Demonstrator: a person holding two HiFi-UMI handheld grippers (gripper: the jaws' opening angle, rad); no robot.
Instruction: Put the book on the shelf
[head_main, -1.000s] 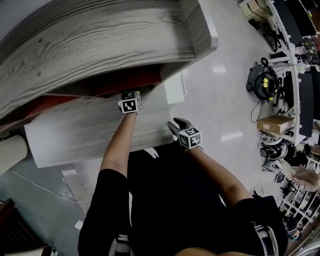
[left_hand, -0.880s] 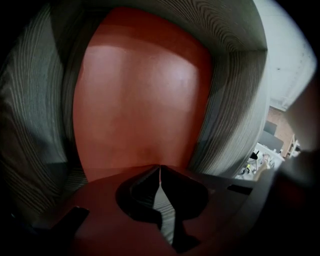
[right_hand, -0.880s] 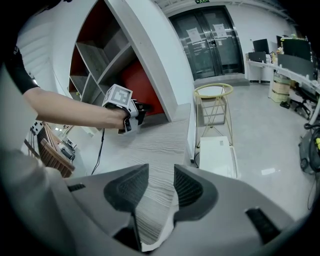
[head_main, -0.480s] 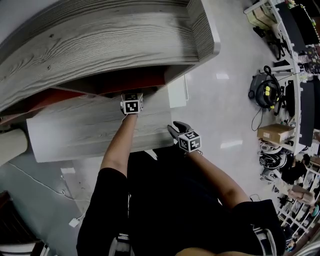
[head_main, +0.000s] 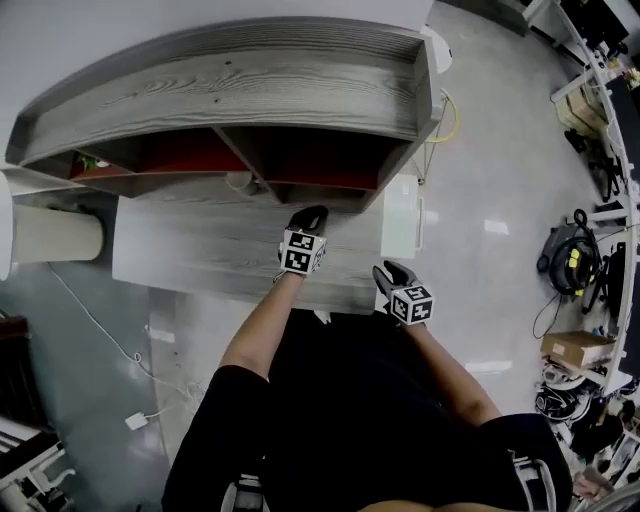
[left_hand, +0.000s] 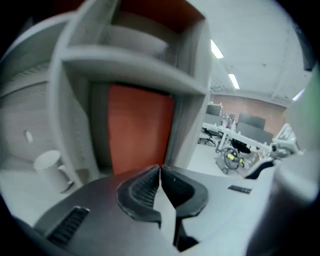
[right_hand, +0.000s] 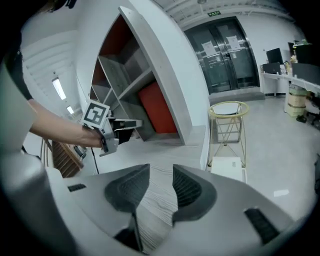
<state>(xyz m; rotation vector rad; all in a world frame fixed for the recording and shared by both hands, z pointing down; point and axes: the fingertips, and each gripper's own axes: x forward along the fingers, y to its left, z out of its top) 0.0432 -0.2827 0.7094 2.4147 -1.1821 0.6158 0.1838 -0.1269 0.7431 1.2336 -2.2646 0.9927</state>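
One shelf (head_main: 270, 85), one white mug (left_hand: 49, 169)

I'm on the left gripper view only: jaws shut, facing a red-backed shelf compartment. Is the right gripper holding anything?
Observer: No. In the right gripper view, the right gripper has its jaws apart, and only the grey desk top shows between them.
Operator: Where is it over the desk?
Observer: In the head view it is near the desk's front right corner. It sits nearer the person than the left gripper, which is up by the shelf.
Operator: Is anything standing past that end of the desk?
Observer: Yes. A small round side table with a yellowish rim and thin legs stands on the floor there.
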